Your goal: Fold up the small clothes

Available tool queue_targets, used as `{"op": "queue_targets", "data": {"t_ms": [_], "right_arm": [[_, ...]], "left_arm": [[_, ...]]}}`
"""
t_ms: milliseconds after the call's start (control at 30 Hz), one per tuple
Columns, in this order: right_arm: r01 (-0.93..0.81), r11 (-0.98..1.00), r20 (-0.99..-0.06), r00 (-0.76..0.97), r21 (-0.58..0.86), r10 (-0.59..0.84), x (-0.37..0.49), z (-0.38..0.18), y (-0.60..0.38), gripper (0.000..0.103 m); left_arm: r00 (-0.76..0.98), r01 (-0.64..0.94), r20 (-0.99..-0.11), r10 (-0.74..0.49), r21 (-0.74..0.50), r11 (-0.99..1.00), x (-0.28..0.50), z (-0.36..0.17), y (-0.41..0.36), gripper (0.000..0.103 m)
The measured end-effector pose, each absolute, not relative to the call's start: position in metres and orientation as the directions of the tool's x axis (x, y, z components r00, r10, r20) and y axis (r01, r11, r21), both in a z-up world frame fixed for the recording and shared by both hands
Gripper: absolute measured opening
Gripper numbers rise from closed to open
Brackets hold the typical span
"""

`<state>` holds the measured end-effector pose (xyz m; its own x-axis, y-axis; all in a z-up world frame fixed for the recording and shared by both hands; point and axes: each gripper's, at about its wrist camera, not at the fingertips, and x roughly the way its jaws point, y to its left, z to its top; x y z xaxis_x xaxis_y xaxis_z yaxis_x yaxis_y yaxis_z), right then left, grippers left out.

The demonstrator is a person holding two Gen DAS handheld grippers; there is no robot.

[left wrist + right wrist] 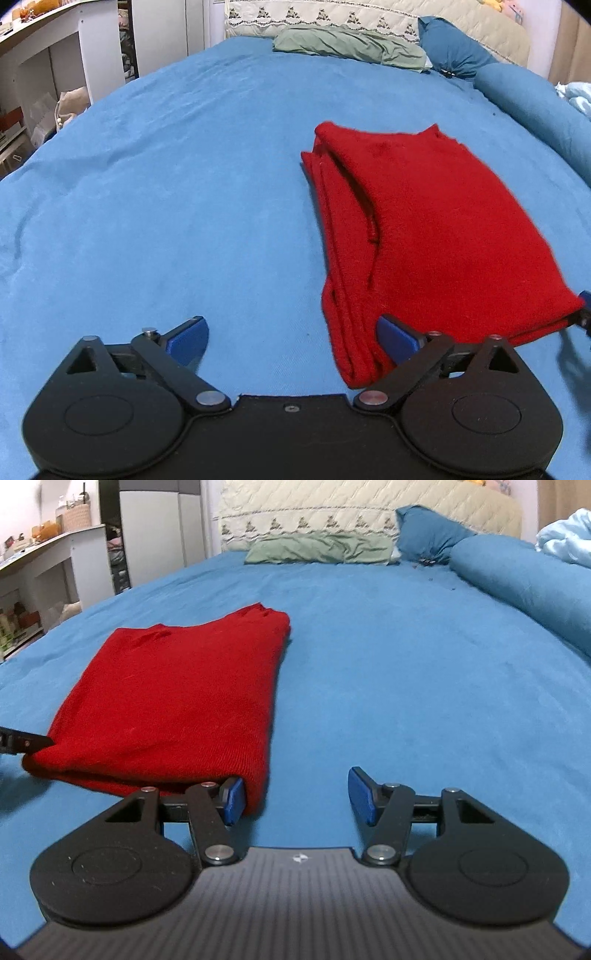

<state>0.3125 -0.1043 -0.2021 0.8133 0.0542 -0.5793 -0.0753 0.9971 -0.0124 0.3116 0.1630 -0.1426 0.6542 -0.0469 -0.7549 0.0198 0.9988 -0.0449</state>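
A red knitted garment (436, 229) lies folded into a thick rectangle on the blue bedsheet (184, 192). It also shows in the right wrist view (177, 701). My left gripper (291, 341) is open and empty, its right fingertip (395, 338) at the garment's near left corner. My right gripper (295, 795) is open and empty, its left fingertip (233, 799) touching the garment's near right corner. The tip of the other gripper shows at the frame edge in each view.
A green pillow (351, 46) and a blue pillow (454, 48) lie at the headboard. A rolled blue duvet (524, 587) runs along the right side. White shelves (62, 66) stand left of the bed.
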Motion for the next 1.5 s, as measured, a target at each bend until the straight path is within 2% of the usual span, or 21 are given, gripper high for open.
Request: {"op": "queue_targets", "data": {"t_ms": [133, 267, 367, 500, 700, 833, 867, 933, 967, 1000, 1033, 1067, 1133, 1300, 1400, 1500], "right_arm": [[-0.158, 0.987, -0.607, 0.785, -0.003, 0.124, 0.303, -0.178, -0.116, 0.085], [-0.266, 0.960, -0.636, 0.728, 0.083, 0.257, 0.305, -0.142, -0.133, 0.103], [-0.277, 0.943, -0.642, 0.692, 0.186, 0.330, 0.327, -0.110, -0.142, 0.103], [-0.234, 0.916, -0.688, 0.606, 0.326, 0.400, 0.383, -0.097, -0.142, 0.103], [-0.137, 0.880, -0.710, 0.541, 0.454, 0.450, 0.445, -0.142, -0.131, 0.103], [-0.124, 0.875, -0.706, 0.544, 0.467, 0.454, 0.460, -0.168, -0.121, 0.103], [-0.121, 0.877, -0.713, 0.537, 0.464, 0.451, 0.463, -0.175, -0.118, 0.099], [-0.114, 0.879, -0.719, 0.531, 0.463, 0.448, 0.468, -0.185, -0.114, 0.092], [-0.120, 0.875, -0.713, 0.534, 0.468, 0.455, 0.468, -0.186, -0.111, 0.074], [-0.135, 0.863, -0.705, 0.522, 0.487, 0.480, 0.468, -0.187, -0.109, 0.057], [-0.136, 0.862, -0.707, 0.517, 0.489, 0.482, 0.467, -0.186, -0.108, 0.053], [-0.142, 0.868, -0.708, 0.524, 0.476, 0.474, 0.465, -0.182, -0.106, 0.043], [-0.178, 0.873, -0.695, 0.543, 0.453, 0.472, 0.459, -0.169, -0.103, 0.040], [-0.249, 0.873, -0.649, 0.590, 0.419, 0.480, 0.421, -0.121, -0.111, 0.038], [-0.291, 0.883, -0.626, 0.624, 0.369, 0.467, 0.370, -0.091, -0.132, 0.038], [-0.296, 0.897, -0.613, 0.656, 0.328, 0.441, 0.309, -0.081, -0.159, 0.039]], "left_arm": [[0.707, 0.033, -0.705, -0.048, -0.036, 0.999, 0.301, -0.108, 0.159, 0.100], [0.747, 0.079, -0.652, -0.132, -0.110, 0.991, 0.310, -0.070, 0.163, 0.103], [0.719, 0.120, -0.663, -0.208, -0.176, 0.977, 0.339, -0.063, 0.168, 0.103], [0.630, 0.123, -0.712, -0.309, -0.302, 0.945, 0.380, -0.089, 0.176, 0.103], [0.569, 0.146, -0.752, -0.332, -0.304, 0.941, 0.406, -0.126, 0.156, 0.092], [0.548, 0.136, -0.756, -0.359, -0.343, 0.930, 0.418, -0.144, 0.152, 0.085], [0.556, 0.131, -0.751, -0.357, -0.345, 0.929, 0.420, -0.147, 0.151, 0.083], [0.561, 0.131, -0.743, -0.365, -0.355, 0.926, 0.420, -0.148, 0.147, 0.061], [0.557, 0.127, -0.744, -0.369, -0.363, 0.923, 0.419, -0.147, 0.145, 0.057], [0.554, 0.121, -0.747, -0.366, -0.363, 0.924, 0.418, -0.146, 0.144, 0.047], [0.554, 0.118, -0.748, -0.366, -0.364, 0.924, 0.418, -0.143, 0.143, 0.036], [0.559, 0.115, -0.747, -0.360, -0.360, 0.926, 0.417, -0.137, 0.143, 0.032], [0.578, 0.127, -0.737, -0.352, -0.344, 0.930, 0.412, -0.124, 0.138, 0.028], [0.626, 0.215, -0.682, -0.379, -0.317, 0.924, 0.361, -0.078, 0.113, 0.027], [0.648, 0.281, -0.641, -0.411, -0.300, 0.912, 0.306, -0.056, 0.090, 0.028], [0.642, 0.310, -0.631, -0.436, -0.307, 0.900, 0.263, -0.062, 0.064, 0.028]]}}
